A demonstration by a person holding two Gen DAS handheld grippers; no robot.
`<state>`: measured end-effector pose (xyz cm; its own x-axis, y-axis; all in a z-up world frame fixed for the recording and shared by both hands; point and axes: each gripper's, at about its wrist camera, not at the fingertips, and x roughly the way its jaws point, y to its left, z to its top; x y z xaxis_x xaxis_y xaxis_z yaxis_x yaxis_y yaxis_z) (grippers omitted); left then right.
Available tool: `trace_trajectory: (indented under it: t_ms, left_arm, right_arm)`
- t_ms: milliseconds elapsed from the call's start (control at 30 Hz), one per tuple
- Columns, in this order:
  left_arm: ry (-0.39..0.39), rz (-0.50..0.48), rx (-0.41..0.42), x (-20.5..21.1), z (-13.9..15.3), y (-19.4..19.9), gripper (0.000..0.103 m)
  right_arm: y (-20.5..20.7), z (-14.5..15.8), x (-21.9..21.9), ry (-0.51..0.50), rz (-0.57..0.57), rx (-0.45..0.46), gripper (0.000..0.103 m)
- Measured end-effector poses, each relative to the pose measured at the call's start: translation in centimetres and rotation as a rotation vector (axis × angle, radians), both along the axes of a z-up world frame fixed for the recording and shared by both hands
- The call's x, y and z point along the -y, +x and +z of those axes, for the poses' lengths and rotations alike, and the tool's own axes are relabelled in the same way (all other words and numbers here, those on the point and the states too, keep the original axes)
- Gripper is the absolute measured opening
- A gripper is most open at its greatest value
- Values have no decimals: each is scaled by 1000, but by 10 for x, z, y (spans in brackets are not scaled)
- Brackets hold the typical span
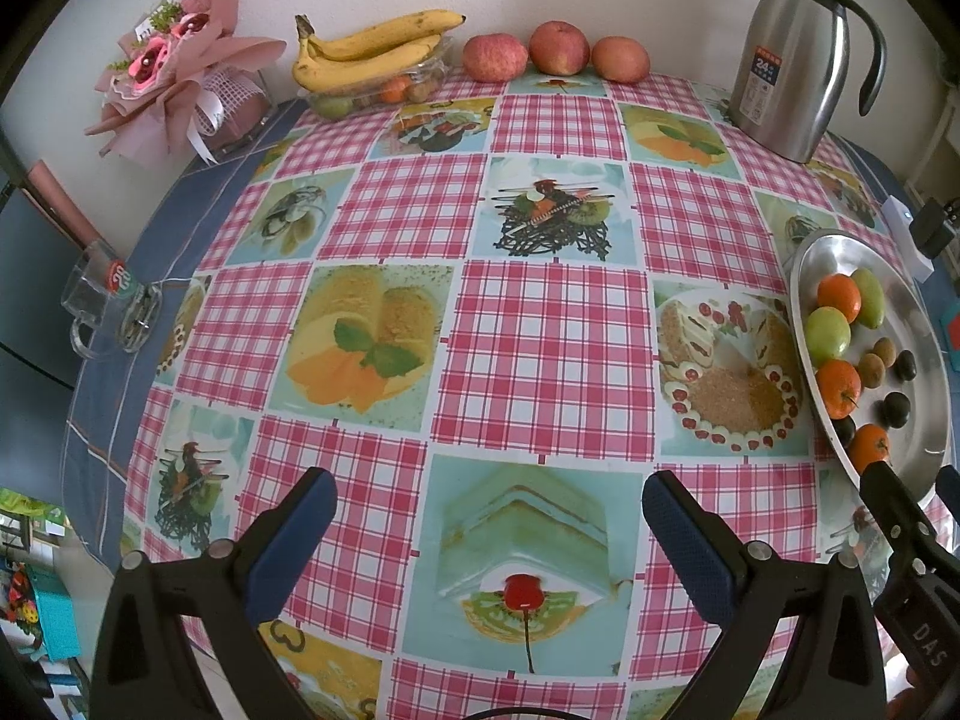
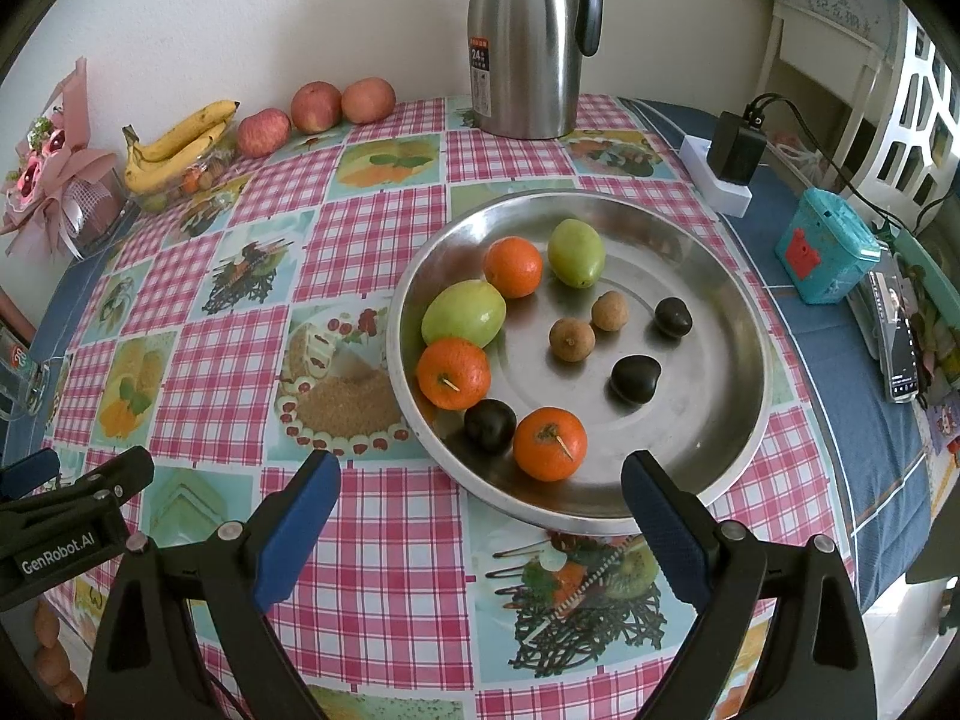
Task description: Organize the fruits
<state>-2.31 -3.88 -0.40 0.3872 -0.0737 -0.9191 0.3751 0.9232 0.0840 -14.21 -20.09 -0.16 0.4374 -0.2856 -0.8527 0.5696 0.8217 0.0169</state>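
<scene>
Both grippers hang just above the checked cloth at the near edge of the surface, and neither holds anything. The left gripper (image 1: 486, 516) has its blue pads spread wide over bare cloth; the right gripper (image 2: 480, 498) is spread just as wide, its tips at the near rim of the steel tray (image 2: 720, 276).

The tray sits toward the right side of the surface and carries the loose fruit: three oranges, the nearest orange (image 2: 549, 443) just beyond the right gripper, two green fruits (image 2: 463, 313), two small brown longans (image 2: 572, 339) and three dark plums (image 2: 490, 425). Along the far edge against the wall lie the bananas (image 1: 366, 54) on a clear box and a row of three apples (image 1: 558, 47).

The oranges look firm and light, with a pebbled skin that should hold well; I would take one across its widest part. The plums and longans are small, smooth and round, so they may roll on the slick steel. They look easy to bruise, so a gentle, centred pinch seems best.
</scene>
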Motion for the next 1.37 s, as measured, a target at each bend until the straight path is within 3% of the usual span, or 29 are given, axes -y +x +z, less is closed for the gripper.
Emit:
trace_trajectory:
  t_ms: [1067,1367]
  left_arm:
    - [-6,-6,-2,0,0,0,103]
    - [-29,-3,42,-1,9,-3,103]
  right_arm:
    - [0,-3,0,6,2,-6,95]
    - [0,-3,0,7,2,-6,95]
